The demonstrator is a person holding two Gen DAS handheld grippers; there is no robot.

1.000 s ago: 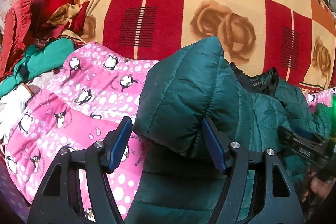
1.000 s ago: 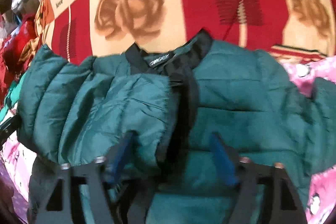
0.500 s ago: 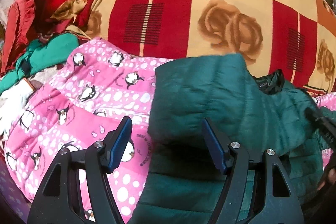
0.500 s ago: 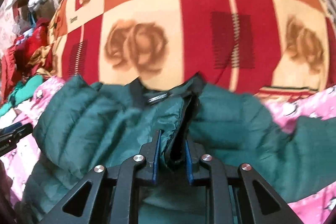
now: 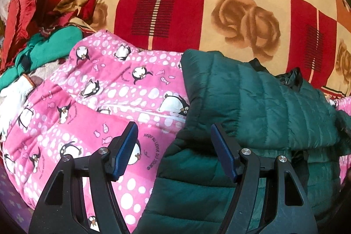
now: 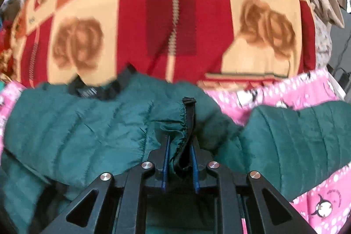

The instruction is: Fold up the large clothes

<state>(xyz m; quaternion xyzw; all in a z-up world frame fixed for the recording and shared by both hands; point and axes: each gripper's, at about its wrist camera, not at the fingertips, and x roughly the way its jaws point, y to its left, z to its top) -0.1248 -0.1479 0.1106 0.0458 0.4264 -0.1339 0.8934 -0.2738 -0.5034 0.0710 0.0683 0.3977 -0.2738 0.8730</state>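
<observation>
A dark green quilted puffer jacket (image 5: 252, 102) lies on a pink penguin-print blanket (image 5: 92, 102), collar toward the far side. Its left sleeve is folded across the body. My left gripper (image 5: 174, 142) is open and empty, its blue pads (image 5: 127, 146) above the jacket's left edge. In the right wrist view the jacket (image 6: 76, 124) fills the middle. My right gripper (image 6: 179, 146) is shut on the sleeve's elastic cuff (image 6: 186, 117), held above the jacket's chest. The other sleeve (image 6: 296, 135) lies to the right.
A large red, orange and cream rose-patterned blanket (image 5: 219, 3) rises behind the jacket. A pile of red and green clothes (image 5: 43, 21) sits at the far left. A white garment (image 5: 13, 98) lies at the left edge. Cables (image 6: 342, 71) show at the far right.
My right gripper closed on the sleeve cuff and carried it across the jacket to the right. My left gripper stayed open and drew back from the folded sleeve.
</observation>
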